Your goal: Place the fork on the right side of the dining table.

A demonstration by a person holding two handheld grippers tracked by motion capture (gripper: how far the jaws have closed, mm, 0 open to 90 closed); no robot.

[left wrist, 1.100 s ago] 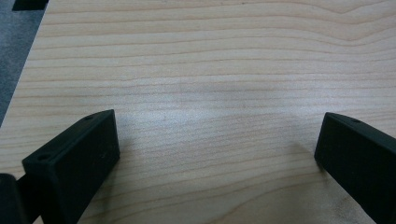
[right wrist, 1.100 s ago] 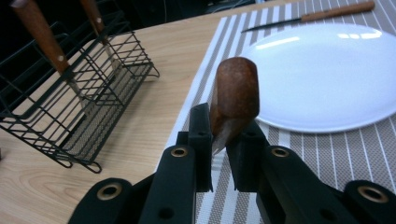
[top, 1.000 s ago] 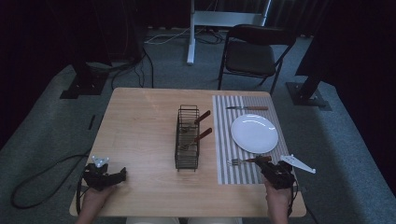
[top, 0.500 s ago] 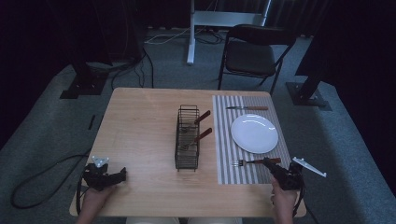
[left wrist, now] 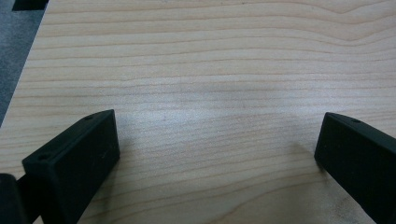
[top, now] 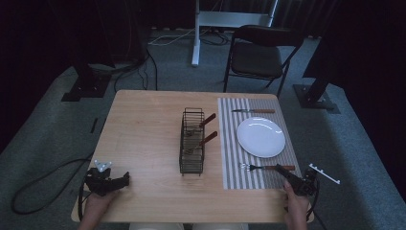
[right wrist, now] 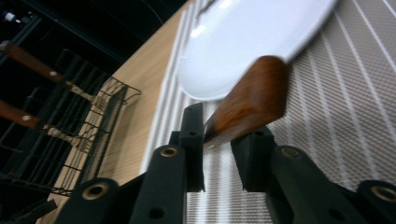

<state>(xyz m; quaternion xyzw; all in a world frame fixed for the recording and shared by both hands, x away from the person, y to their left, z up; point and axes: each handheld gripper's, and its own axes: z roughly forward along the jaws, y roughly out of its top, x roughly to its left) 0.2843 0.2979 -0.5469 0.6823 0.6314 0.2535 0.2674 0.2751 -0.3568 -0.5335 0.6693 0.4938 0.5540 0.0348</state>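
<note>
A fork (top: 263, 167) with a wooden handle lies along the near edge of the striped placemat (top: 231, 143), tines pointing left. My right gripper (top: 283, 172) is at the handle's butt end, at the table's front right. In the right gripper view the brown handle of the fork (right wrist: 252, 98) runs down between the two narrow-set jaws of the right gripper (right wrist: 219, 133), which is shut on it. My left gripper (top: 124, 179) rests near the front left corner. The left gripper (left wrist: 217, 140) stands wide open over bare wood with nothing between its jaws.
A white plate (top: 261, 137) sits on the placemat, with a knife (top: 253, 111) beyond it. A black wire basket (top: 193, 141) holding two wooden-handled utensils stands mid-table. The basket (right wrist: 70, 126) is left of my right jaws. A chair (top: 261, 52) stands behind the table.
My right gripper has moved right and toward the table's front edge, and more of the fork's handle now shows. The left gripper has stayed put.
</note>
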